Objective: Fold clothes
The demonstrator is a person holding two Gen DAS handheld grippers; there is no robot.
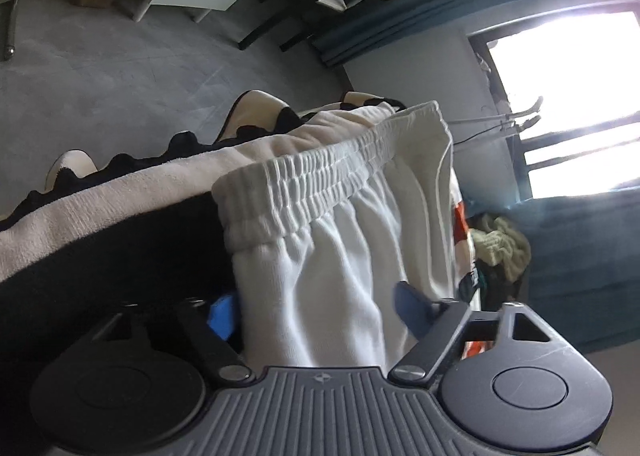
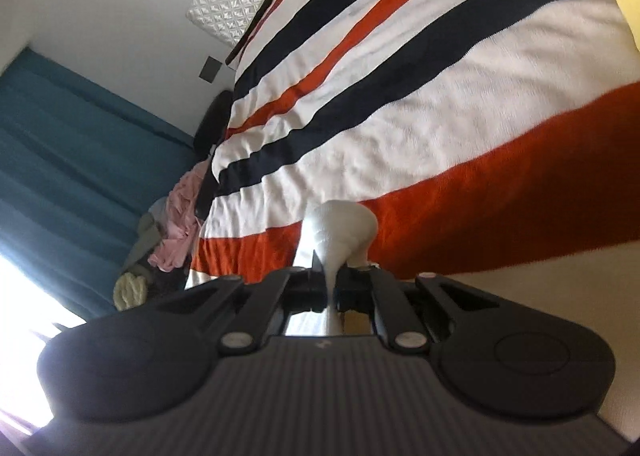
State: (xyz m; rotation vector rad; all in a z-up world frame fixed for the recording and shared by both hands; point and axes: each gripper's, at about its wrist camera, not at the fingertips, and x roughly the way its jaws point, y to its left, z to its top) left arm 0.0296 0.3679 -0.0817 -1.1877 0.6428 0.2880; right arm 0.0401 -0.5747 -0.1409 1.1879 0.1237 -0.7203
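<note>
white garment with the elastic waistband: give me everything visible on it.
The white shorts, or possibly trousers since the legs are out of view, look like soft knit cotton with a gathered elastic waistband running diagonally. The fabric hangs in loose vertical folds between the jaws of the left gripper, which stand wide apart on either side. Behind it lie a cream-and-black blanket and a striped cloth. In the right wrist view, the right gripper pinches a bunched white fold, apparently the same garment.
</note>
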